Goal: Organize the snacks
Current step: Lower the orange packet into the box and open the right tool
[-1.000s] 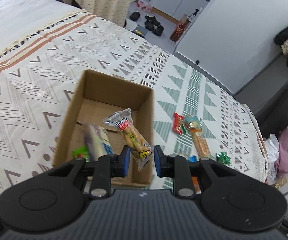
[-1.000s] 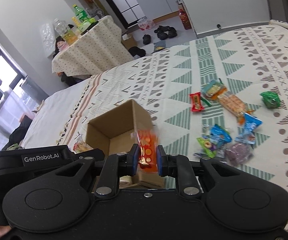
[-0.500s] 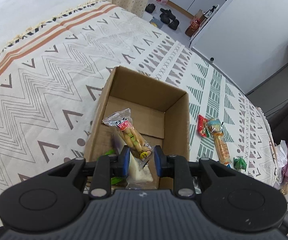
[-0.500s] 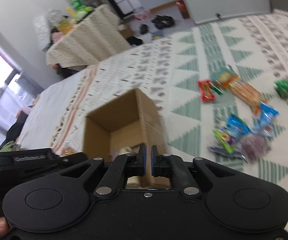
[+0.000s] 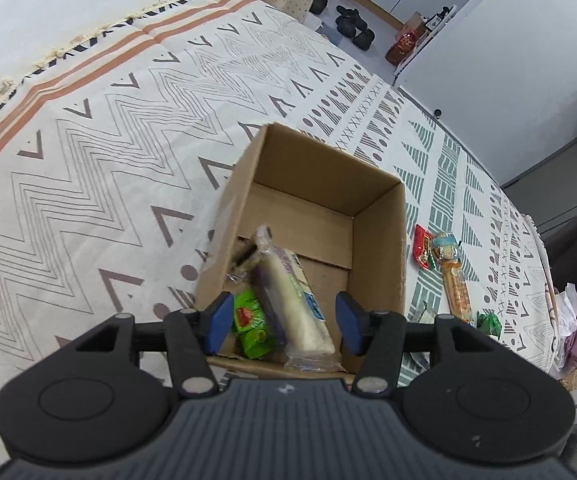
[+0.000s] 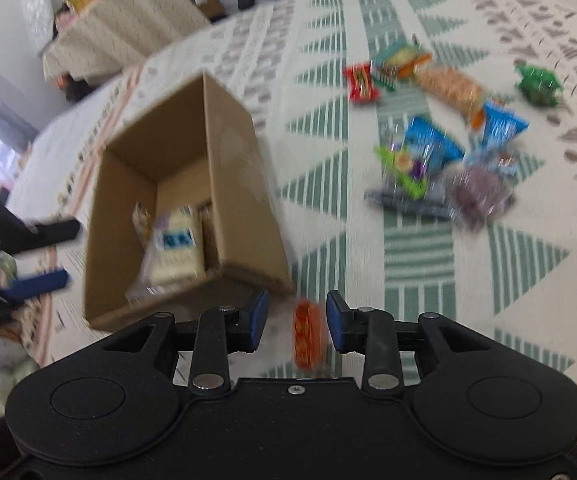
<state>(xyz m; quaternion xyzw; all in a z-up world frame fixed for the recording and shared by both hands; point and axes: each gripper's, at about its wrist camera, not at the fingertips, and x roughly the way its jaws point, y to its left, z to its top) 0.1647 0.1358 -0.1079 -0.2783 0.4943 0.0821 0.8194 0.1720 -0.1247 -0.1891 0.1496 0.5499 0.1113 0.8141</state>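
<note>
Both grippers stand with their blue pads apart. On my left wrist view the left gripper (image 5: 284, 322) hangs over the near end of the cardboard box (image 5: 384, 240), holding nothing. Between its fingers I look straight down into the box at a long pale bar in clear wrap (image 5: 300, 300), a green packet (image 5: 250, 322) on its left side and touching it, and a dark, blurred wrapper (image 5: 244, 254) further in along the left wall. I cannot make out what that last one is.

On my right wrist view the right gripper (image 6: 293, 320) sits just outside the near right corner of the box (image 6: 240, 200), over the patterned bedspread (image 6: 408, 260). An orange snack pack (image 6: 307, 334) shows between its open fingers, touching neither pad as far as I can see; motion blur keeps me from telling whether it lies on the cloth or is in the air. It is outside the box, close to the corner.

Well to the right, the loose snacks lie on the bedspread: a red packet (image 6: 362, 82), an orange biscuit pack (image 6: 448, 88), a green candy (image 6: 538, 86), two blue packets (image 6: 432, 146), a purple round snack (image 6: 480, 192). The left gripper's fingers (image 6: 38, 282) show at the left edge of this view, beside the box.
</note>
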